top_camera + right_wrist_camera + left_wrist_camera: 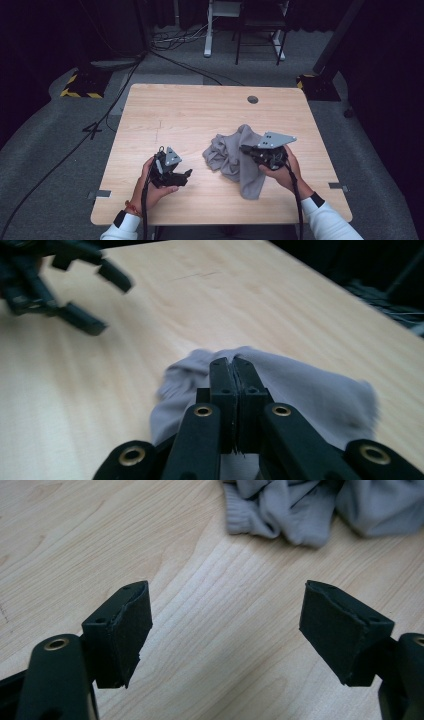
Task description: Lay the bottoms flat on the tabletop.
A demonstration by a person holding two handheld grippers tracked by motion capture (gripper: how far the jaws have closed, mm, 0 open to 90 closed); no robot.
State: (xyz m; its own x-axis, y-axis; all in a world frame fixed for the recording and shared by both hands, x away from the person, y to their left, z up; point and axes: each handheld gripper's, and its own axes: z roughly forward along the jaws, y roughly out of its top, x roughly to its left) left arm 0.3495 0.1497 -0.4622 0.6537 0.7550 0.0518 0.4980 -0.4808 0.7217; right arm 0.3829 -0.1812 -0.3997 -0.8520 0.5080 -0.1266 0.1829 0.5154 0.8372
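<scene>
**Cloth handling — risks at this stage**

Item: grey cloth (237, 157), lying crumpled right of centre on the table (190, 110), one tail trailing toward the near edge.

Right gripper (254, 150): sitting on the cloth's right side, jaws pressed together in the right gripper view (233, 371). Appearing to be nipping a thin fold, though the fabric between the pads is not showing clearly.

Left gripper (186, 176): hanging just left of the cloth, clear of it, pads (127, 630) spread wide over bare wood with nothing between them.

Hazards, as judged:
- Losing the fold: a shallow nip on soft knit, likely slipping under any lifting or pulling.
- Dragging instead of lifting: bulk bunching further, hiding the edges.
- Grabbing several layers with the open left jaws, since the nearest hem (245, 517) is lying rolled and doubled.
- Sliding the near tail off the table's front edge.
</scene>
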